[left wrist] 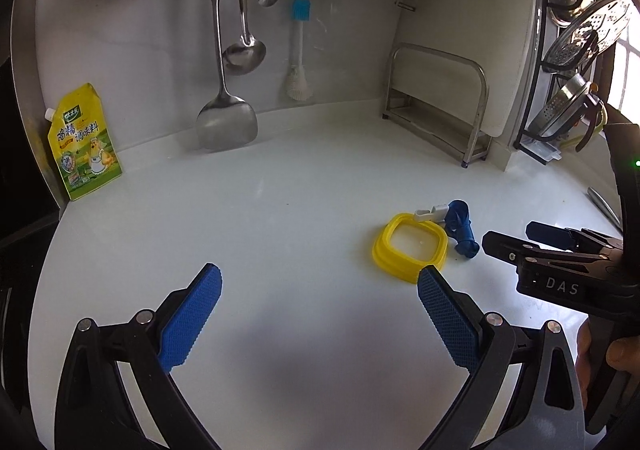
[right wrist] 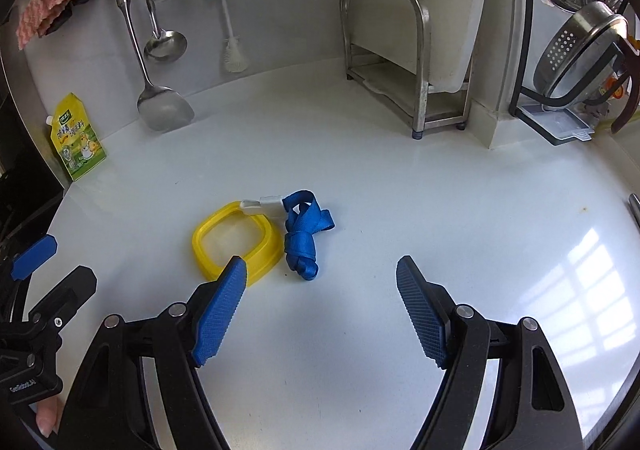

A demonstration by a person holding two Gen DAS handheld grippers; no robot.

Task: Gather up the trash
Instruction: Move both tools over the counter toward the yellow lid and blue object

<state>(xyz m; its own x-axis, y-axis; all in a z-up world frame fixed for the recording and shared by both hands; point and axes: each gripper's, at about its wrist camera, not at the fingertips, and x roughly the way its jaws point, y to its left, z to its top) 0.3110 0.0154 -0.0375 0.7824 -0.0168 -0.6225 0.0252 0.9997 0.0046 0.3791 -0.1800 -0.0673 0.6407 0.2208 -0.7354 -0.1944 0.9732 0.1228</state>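
A yellow square plastic ring (left wrist: 410, 246) (right wrist: 236, 240) lies on the white counter. A knotted blue strap (right wrist: 305, 236) (left wrist: 462, 230) with a small white clip (right wrist: 264, 205) (left wrist: 430, 213) lies against the ring's right side. My left gripper (left wrist: 320, 282) is open and empty, with the ring just beyond its right fingertip. My right gripper (right wrist: 322, 278) is open and empty, just short of the strap, its left fingertip over the ring's near edge. It also shows in the left wrist view (left wrist: 508, 238) at the right.
A yellow seasoning pouch (left wrist: 86, 143) leans at the back left. Ladles, a spatula (left wrist: 226, 121) and a brush (left wrist: 299, 49) hang on the wall. A steel rack (right wrist: 404, 61) holding a white board stands at the back right. A dish rack with strainers (right wrist: 576, 49) stands beyond.
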